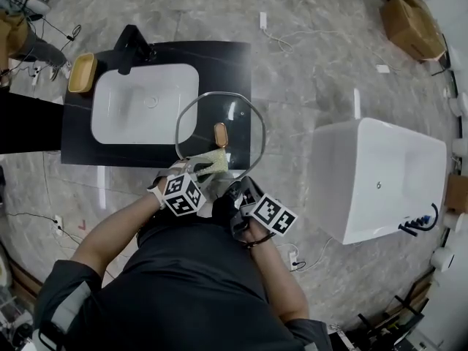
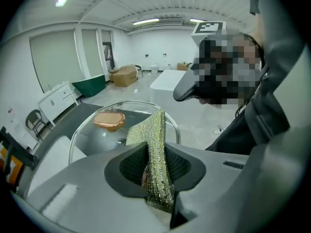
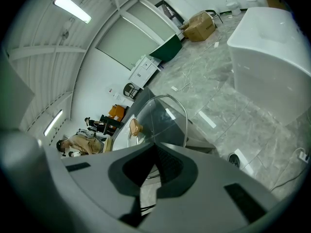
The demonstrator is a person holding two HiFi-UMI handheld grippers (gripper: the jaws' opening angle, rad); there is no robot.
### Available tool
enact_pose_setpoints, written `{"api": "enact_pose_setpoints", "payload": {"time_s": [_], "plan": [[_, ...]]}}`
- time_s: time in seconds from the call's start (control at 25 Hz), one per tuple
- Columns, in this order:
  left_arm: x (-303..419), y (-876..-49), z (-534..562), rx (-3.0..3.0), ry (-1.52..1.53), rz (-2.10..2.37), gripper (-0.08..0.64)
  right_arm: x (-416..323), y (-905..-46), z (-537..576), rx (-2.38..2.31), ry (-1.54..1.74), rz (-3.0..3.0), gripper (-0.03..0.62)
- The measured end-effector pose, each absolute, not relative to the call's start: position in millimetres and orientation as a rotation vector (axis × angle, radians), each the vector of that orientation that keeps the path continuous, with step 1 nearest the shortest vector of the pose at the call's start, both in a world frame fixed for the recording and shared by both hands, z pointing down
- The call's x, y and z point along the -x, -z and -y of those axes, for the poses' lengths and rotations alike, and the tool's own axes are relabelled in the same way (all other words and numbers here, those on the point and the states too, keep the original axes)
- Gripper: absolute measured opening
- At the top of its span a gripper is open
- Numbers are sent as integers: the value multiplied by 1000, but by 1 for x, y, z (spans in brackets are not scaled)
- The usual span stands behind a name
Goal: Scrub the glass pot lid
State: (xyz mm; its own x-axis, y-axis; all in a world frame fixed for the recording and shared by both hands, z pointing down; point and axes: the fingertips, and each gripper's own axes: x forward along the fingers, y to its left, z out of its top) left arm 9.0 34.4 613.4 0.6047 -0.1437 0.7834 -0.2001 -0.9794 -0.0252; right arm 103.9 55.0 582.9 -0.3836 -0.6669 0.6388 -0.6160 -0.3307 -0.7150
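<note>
The round glass pot lid (image 1: 219,134) with a copper-brown knob (image 1: 220,133) is held tilted over the right end of the black counter (image 1: 227,57). My right gripper (image 1: 232,190) is shut on the lid's near rim; in the right gripper view the lid (image 3: 163,113) rises from between the jaws of that gripper (image 3: 154,171). My left gripper (image 1: 196,168) is shut on a yellow-green scrub cloth (image 1: 208,163), which lies against the lid's near edge. In the left gripper view the cloth (image 2: 156,149) stands between the jaws of the left gripper (image 2: 153,164), with the lid (image 2: 87,130) and knob (image 2: 109,120) just beyond.
A white sink basin (image 1: 144,102) is set in the counter, with a black faucet (image 1: 131,46) and a wooden tray (image 1: 82,73) behind it. A white bathtub (image 1: 380,178) stands to the right. A cardboard box (image 1: 411,20) is at the far right. A person (image 3: 73,142) stands by the sink's far side.
</note>
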Motion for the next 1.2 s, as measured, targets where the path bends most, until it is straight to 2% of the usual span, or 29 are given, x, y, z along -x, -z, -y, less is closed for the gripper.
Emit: {"api": "enact_pose_setpoints", "payload": {"time_s": [0.24, 0.48, 0.92, 1.2], "plan": [[-42, -613, -65, -2698, -1273, 129, 75, -106, -579, -53, 1749, 1814, -1804, 8], [-45, -589, -62, -2491, -1021, 105, 75, -132, -559, -43, 1826, 1698, -1800, 8], [23, -444, 19, -2482, -408, 511, 75, -124, -474, 15, 1741, 1483, -1929, 8], [62, -333, 38, -2560, -83, 726, 75, -88, -373, 57, 1793, 1029, -2277, 8]]}}
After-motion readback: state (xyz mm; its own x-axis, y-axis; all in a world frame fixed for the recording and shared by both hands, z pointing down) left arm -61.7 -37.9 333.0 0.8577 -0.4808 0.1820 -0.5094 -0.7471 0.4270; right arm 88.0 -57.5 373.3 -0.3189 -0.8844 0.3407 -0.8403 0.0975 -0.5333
